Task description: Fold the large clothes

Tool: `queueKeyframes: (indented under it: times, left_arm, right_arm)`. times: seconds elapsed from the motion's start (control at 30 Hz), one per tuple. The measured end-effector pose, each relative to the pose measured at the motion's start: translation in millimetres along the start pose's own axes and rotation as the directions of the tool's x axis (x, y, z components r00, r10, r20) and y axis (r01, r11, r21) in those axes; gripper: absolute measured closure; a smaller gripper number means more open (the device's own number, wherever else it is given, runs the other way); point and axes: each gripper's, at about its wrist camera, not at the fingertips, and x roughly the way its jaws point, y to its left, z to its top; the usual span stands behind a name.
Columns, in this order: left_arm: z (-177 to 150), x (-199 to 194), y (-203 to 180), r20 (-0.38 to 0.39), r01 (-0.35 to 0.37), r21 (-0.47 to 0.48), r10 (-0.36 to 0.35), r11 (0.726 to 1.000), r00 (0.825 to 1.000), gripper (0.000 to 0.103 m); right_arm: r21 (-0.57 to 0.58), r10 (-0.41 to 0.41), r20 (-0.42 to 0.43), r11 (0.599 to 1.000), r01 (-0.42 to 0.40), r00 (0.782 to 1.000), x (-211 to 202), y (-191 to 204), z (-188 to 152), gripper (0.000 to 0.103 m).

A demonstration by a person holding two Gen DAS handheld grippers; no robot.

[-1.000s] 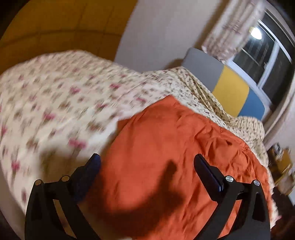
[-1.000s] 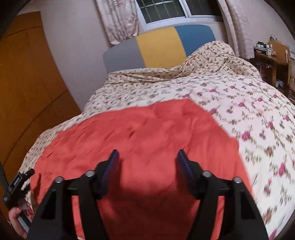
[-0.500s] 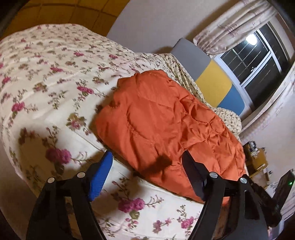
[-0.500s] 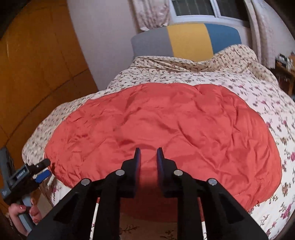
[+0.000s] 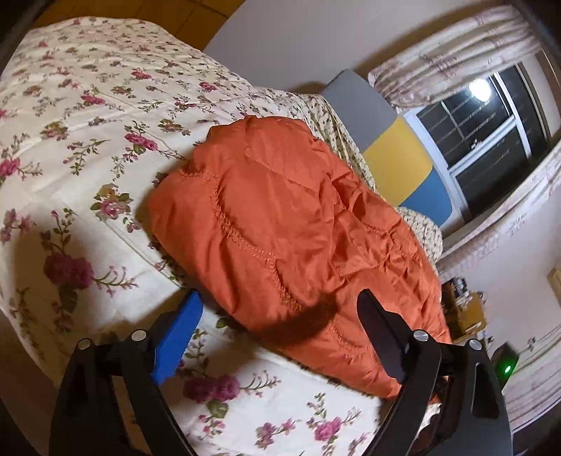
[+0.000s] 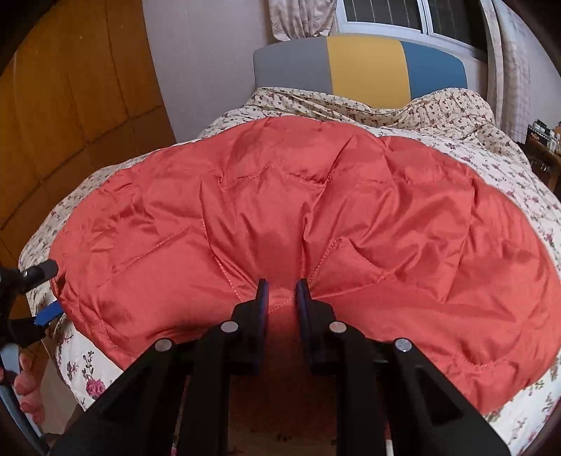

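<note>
Lying spread across the cream rose-print bedspread [image 6: 519, 165]: puffy orange quilted jacket [image 6: 280, 210]. Pinching its near hem at six o'clock, right gripper [image 6: 282, 291]. Gaping again at nine o'clock, left gripper [image 5: 277, 326], clutching nothing.

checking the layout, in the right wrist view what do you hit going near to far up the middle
right gripper pinching the near edge → orange quilted jacket → floral bedspread → grey, yellow and blue headboard → window
</note>
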Motion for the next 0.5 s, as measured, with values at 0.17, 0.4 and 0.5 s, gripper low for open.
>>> queueKeyframes:
  times: [0.17, 0.4, 0.5]
  left_arm:
    - [3.8, 9.1, -4.3, 0.032, -0.025, -0.004, 0.025, 1.0, 0.999, 0.014]
    - [13.6, 16.4, 5.0, 0.092, 0.018, -0.096, -0.009, 0.995, 0.996, 0.021]
    - [17.1, 21.6, 14.4, 0.115, 0.049, -0.155, -0.032, 0.987, 0.993, 0.034]
  right_arm:
    - [-0.021, -0.004, 0.016, 1.0, 0.004, 1.0, 2.0, -0.5, -5.6, 0.087]
    - [-0.012, 0.012, 0.048, 1.0, -0.011, 0.999, -0.9, -1.5, -13.2, 0.087]
    - [-0.008, 0.022, 0.057, 1.0, -0.022, 0.998, -1.9, -3.0, -14.9, 0.087]
